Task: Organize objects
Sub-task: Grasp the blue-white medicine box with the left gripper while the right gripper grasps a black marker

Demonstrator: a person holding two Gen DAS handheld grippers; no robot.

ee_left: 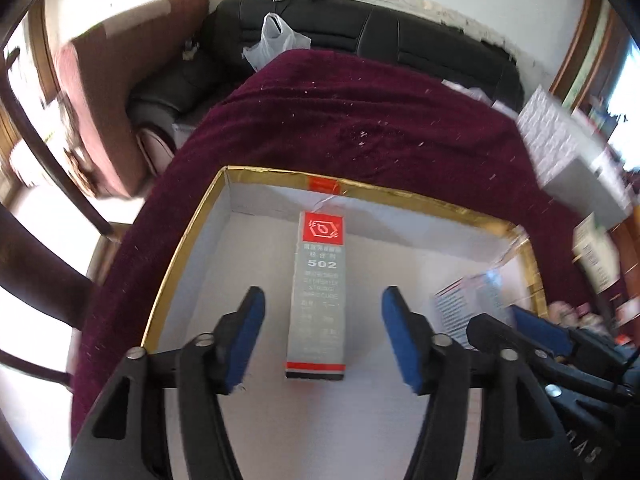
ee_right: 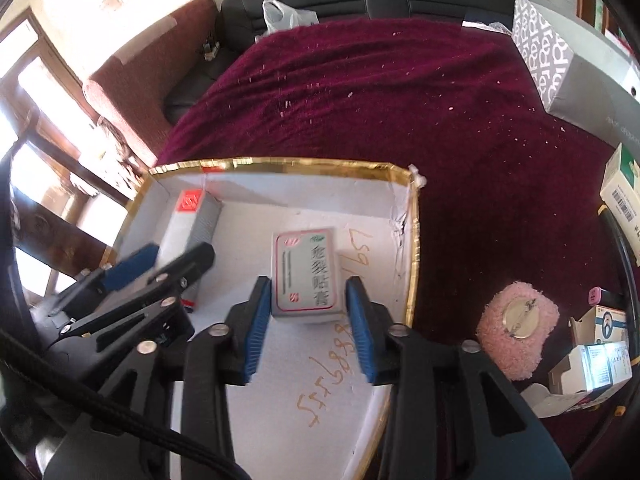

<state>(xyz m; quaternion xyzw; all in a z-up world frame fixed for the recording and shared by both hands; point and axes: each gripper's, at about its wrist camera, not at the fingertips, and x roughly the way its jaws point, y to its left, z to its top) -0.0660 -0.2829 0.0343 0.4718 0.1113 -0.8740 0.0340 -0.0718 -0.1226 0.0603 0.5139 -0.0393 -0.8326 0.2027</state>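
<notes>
Our left gripper (ee_left: 323, 340) hangs over a gold-rimmed tray (ee_left: 188, 236) set on a maroon cloth (ee_left: 360, 120), its blue-padded fingers (ee_left: 248, 336) spread apart on either side of a tall grey glue box (ee_left: 318, 296) marked 502, without touching it. The box lies flat on the tray's white floor, red-labelled end toward the far wall. At our right edge the right gripper (ee_left: 536, 332) enters, blurred, beside a white carton; a black sofa (ee_left: 400, 36) lies beyond.

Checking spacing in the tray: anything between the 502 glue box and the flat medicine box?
Right wrist view: only the left gripper crosses between the 502 glue box and the flat medicine box; otherwise bare white tray floor.
</notes>
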